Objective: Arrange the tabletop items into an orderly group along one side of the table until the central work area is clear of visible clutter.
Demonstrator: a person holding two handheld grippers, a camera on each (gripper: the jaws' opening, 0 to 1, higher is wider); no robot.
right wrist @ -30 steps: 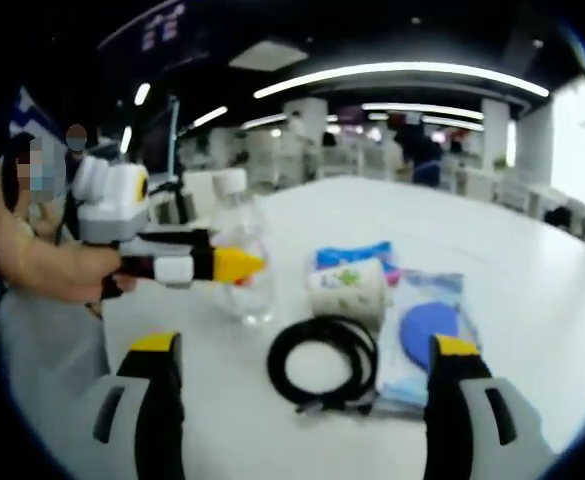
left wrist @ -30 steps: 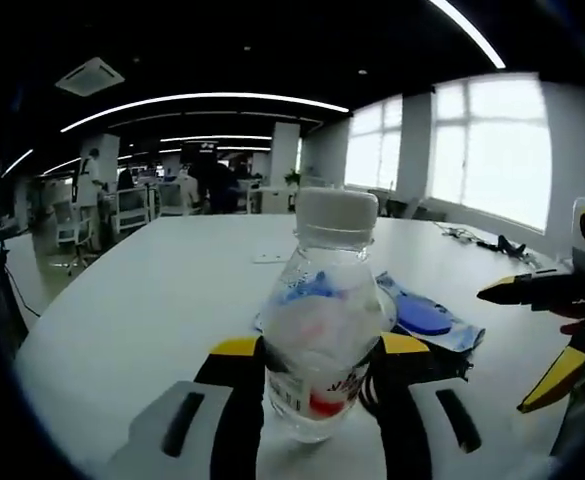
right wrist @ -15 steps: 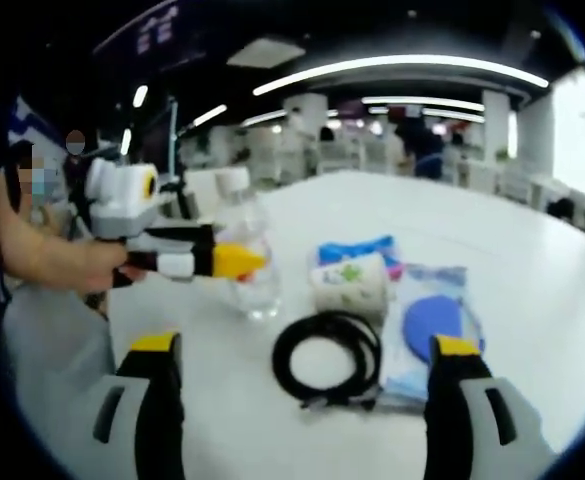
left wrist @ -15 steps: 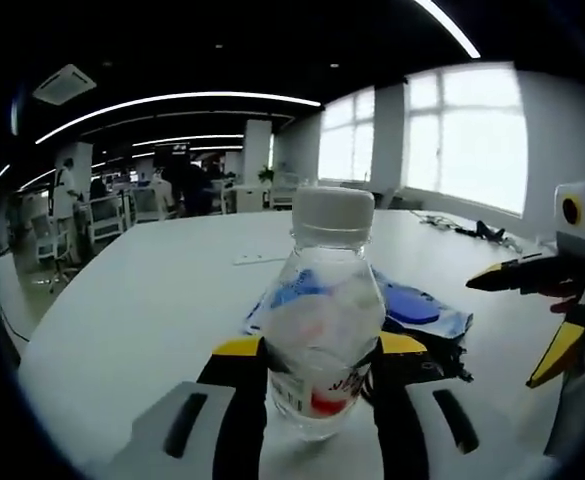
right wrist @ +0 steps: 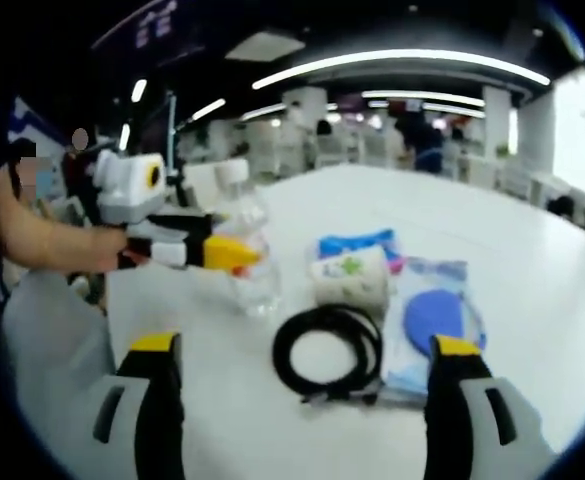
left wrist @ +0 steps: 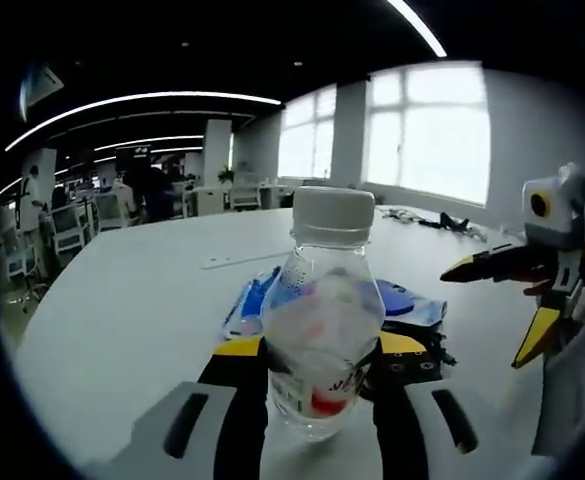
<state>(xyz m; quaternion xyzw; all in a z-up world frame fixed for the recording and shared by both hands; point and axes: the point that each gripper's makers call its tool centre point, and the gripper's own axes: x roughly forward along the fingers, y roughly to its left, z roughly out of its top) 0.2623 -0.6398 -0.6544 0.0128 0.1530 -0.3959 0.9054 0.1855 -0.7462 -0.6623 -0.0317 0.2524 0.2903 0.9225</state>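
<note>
My left gripper (left wrist: 317,346) is shut on a clear plastic water bottle (left wrist: 322,300) with a white cap, which stands upright on the white table (left wrist: 122,300). In the right gripper view the same bottle (right wrist: 249,262) shows at the left, with the left gripper (right wrist: 240,257) around it. My right gripper (right wrist: 305,346) is open, low over a black coiled cable (right wrist: 328,350). Behind the cable lie a white paper cup (right wrist: 350,281) on its side, a blue pack (right wrist: 358,243) and a clear packet with a blue disc (right wrist: 434,318). The right gripper (left wrist: 484,316) also shows, open, at the right of the left gripper view.
The person's bare arm (right wrist: 47,245) reaches in from the left. A thin white strip (left wrist: 234,261) lies farther along the table. Dark cables (left wrist: 452,223) rest near the windows. Office chairs and desks stand beyond the table's far edge. Bare tabletop (right wrist: 532,260) stretches to the right.
The left gripper has swung round with the bottle held in it, so the windows now sit nearer the middle of its view. The right gripper has hardly moved.
</note>
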